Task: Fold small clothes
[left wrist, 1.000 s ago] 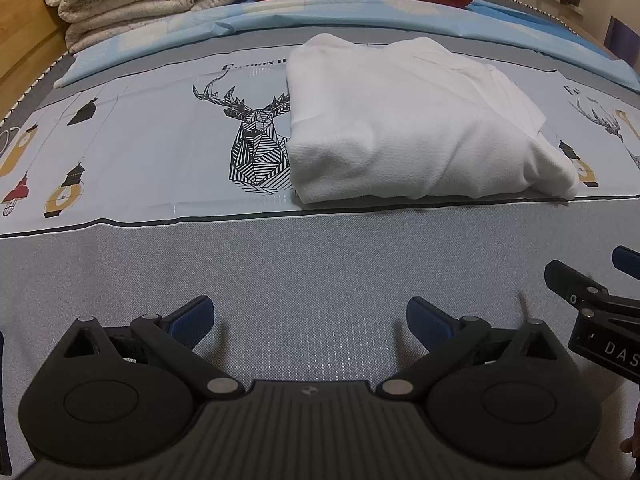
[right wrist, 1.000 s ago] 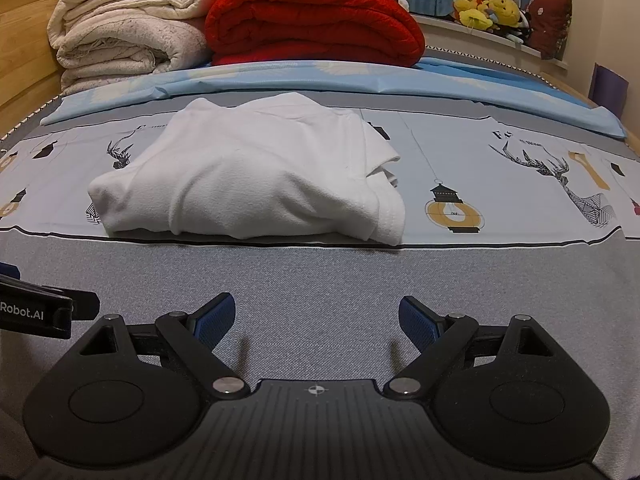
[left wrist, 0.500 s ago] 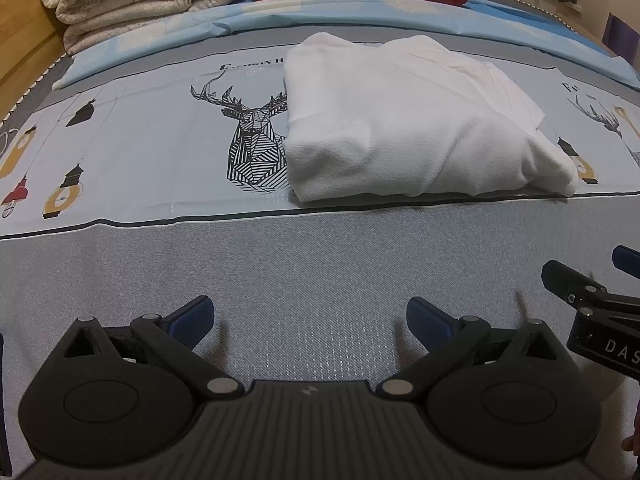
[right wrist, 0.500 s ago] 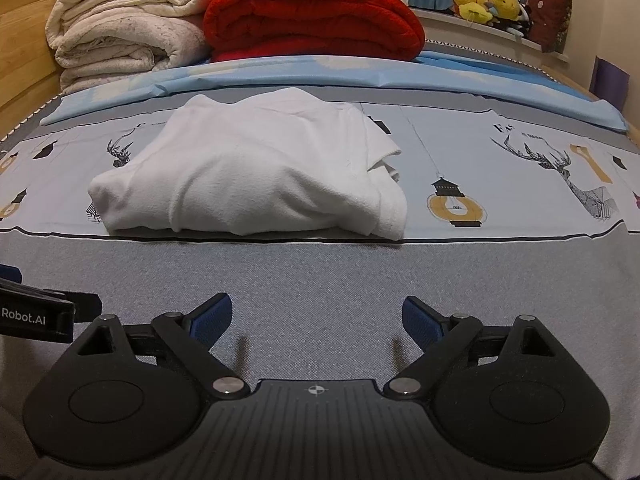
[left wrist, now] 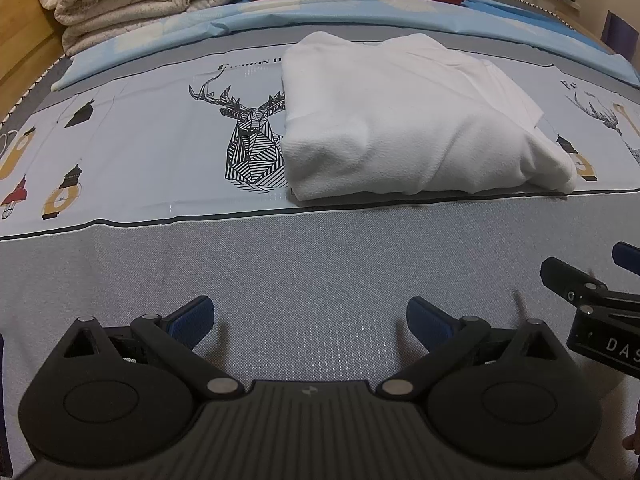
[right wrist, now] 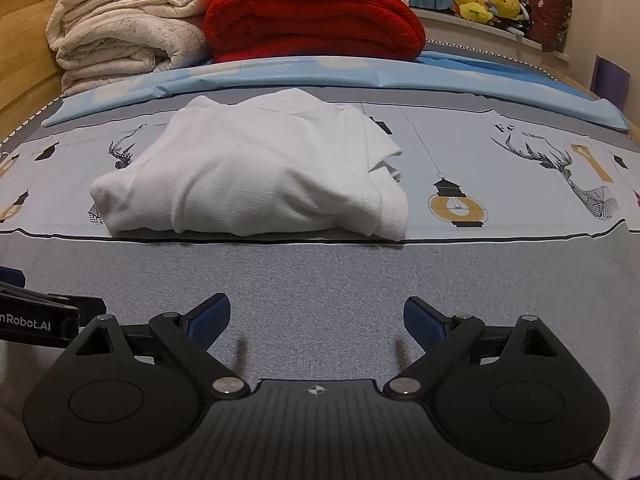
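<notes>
A white garment (left wrist: 408,120) lies folded into a thick rectangle on the printed band of the bed cover; it also shows in the right wrist view (right wrist: 256,176). My left gripper (left wrist: 310,318) is open and empty over the grey cloth, well short of the garment. My right gripper (right wrist: 316,316) is open and empty too, over the same grey band. Each gripper shows at the edge of the other's view, the right one at the left view's right edge (left wrist: 592,300), the left one at the right view's left edge (right wrist: 36,316).
Cream blankets (right wrist: 124,36) and a red blanket (right wrist: 316,20) are stacked at the head of the bed. Plush toys (right wrist: 488,4) sit on a ledge at the back right. A wooden frame (right wrist: 24,40) borders the bed on the left.
Both views have drifted slightly; the garment sits a little lower and nearer in the right wrist view. Both grippers stay open and nothing was taken hold of.
</notes>
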Demonstrator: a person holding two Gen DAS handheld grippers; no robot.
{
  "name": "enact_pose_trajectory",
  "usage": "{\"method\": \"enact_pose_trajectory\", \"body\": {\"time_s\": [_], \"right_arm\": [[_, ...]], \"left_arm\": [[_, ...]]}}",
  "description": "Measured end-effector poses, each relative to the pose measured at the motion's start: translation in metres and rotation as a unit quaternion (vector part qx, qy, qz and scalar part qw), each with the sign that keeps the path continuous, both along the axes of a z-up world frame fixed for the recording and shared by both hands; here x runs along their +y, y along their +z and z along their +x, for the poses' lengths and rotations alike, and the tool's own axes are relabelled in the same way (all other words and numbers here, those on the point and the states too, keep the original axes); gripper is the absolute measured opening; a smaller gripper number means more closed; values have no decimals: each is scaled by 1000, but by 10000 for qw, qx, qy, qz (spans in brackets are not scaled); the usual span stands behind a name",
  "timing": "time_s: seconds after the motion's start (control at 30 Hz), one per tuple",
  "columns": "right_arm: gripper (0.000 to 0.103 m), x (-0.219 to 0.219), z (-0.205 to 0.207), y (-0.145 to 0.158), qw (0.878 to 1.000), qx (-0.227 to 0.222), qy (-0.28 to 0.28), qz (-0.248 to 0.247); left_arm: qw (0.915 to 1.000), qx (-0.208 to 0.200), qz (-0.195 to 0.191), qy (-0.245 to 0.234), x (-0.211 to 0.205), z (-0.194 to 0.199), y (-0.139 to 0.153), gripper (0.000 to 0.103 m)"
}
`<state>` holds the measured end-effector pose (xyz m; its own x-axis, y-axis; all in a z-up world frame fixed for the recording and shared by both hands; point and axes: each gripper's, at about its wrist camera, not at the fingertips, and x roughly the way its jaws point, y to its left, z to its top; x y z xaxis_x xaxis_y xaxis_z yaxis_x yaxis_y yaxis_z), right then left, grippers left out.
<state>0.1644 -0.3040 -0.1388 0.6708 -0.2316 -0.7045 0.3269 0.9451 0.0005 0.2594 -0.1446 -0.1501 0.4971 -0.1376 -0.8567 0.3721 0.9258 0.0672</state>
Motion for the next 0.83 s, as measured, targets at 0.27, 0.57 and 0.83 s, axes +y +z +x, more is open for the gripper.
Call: {"method": "enact_pose_trajectory", "body": {"time_s": [0.27, 0.57, 0.83], "right_arm": [[94, 1, 0, 1, 10000, -11, 25, 6], [94, 2, 1, 1, 10000, -16, 36, 8], [94, 4, 1, 2, 10000, -37, 76, 44]], "left_arm": [[10000, -5, 10, -7, 0, 0, 0, 102], [10000, -6, 18, -13, -1, 0, 0, 102], [10000, -43, -14, -45, -1, -2, 0, 102]]}}
